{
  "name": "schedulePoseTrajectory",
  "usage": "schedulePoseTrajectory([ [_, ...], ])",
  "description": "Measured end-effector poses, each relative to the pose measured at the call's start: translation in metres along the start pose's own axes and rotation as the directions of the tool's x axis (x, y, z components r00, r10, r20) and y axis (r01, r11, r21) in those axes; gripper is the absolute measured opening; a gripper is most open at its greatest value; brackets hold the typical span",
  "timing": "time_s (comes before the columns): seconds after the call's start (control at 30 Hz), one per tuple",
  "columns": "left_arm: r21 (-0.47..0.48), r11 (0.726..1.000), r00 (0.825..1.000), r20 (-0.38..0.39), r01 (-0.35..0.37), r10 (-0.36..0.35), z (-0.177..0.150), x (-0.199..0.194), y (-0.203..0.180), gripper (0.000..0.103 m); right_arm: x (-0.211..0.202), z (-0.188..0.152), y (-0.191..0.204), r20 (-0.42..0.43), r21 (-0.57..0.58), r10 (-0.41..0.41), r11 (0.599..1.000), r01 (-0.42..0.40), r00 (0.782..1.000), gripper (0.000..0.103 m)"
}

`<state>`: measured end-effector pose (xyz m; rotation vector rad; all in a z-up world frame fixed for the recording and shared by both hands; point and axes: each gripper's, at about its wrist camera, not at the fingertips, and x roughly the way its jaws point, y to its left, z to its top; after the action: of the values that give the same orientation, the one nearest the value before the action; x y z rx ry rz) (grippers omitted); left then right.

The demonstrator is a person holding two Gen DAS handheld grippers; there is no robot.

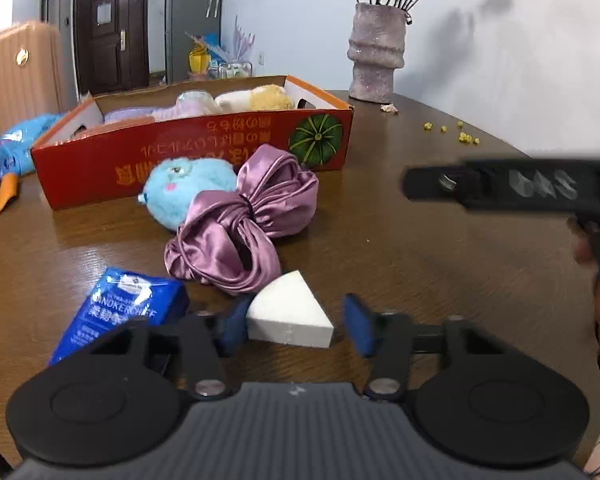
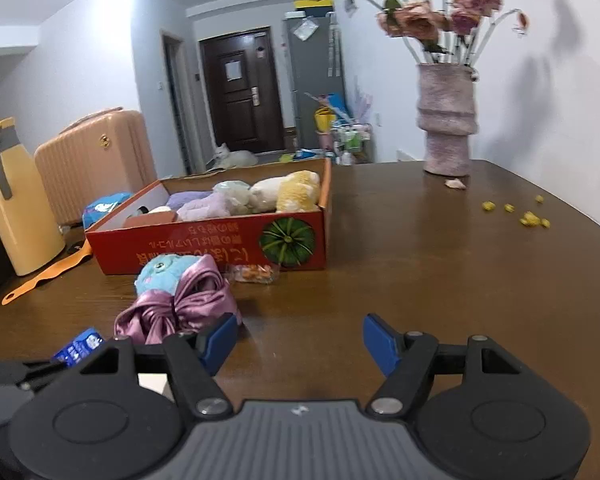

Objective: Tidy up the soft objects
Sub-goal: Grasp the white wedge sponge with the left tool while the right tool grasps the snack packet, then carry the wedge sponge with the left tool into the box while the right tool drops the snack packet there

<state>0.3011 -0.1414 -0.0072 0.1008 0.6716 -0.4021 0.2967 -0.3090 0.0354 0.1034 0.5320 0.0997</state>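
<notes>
Blurring right tongs [image 1: 500, 190] beside sponge [image 1: 290, 312]

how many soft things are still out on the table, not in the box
4: white sponge wedge between the left gripper fingers, blue tissue pack beside it, purple satin bow mid-table, blue plush against the box. Others may be hidden.

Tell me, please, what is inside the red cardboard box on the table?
The red cardboard box holds soft toys: a yellow plush, a white plush, and a lilac plush. Its near wall hides whatever lies beneath them.
</notes>
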Motion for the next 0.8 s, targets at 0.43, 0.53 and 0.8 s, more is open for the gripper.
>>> schedulePoseTrajectory([
  [0.43, -0.111, 0.994, 0.992, 0.127, 0.003, 0.012, 0.023, -0.045, 0.045, 0.034, 0.142, 0.038, 0.028, -0.079, 0.022, 0.038, 0.999, -0.036, 0.996, 0.061],
  [0.53, -0.137, 0.990, 0.992, 0.120, -0.021, 0.038, 0.024, -0.038, 0.056, 0.034, 0.152, 0.035, 0.038, -0.089, -0.008, 0.018, 1.000, -0.019, 0.996, 0.059],
  [0.8, -0.147, 0.989, 0.990, 0.137, -0.006, 0.027, 0.025, -0.046, 0.059, 0.034, 0.144, 0.030, 0.041, -0.090, -0.037, 0.013, 0.999, -0.017, 0.996, 0.040],
])
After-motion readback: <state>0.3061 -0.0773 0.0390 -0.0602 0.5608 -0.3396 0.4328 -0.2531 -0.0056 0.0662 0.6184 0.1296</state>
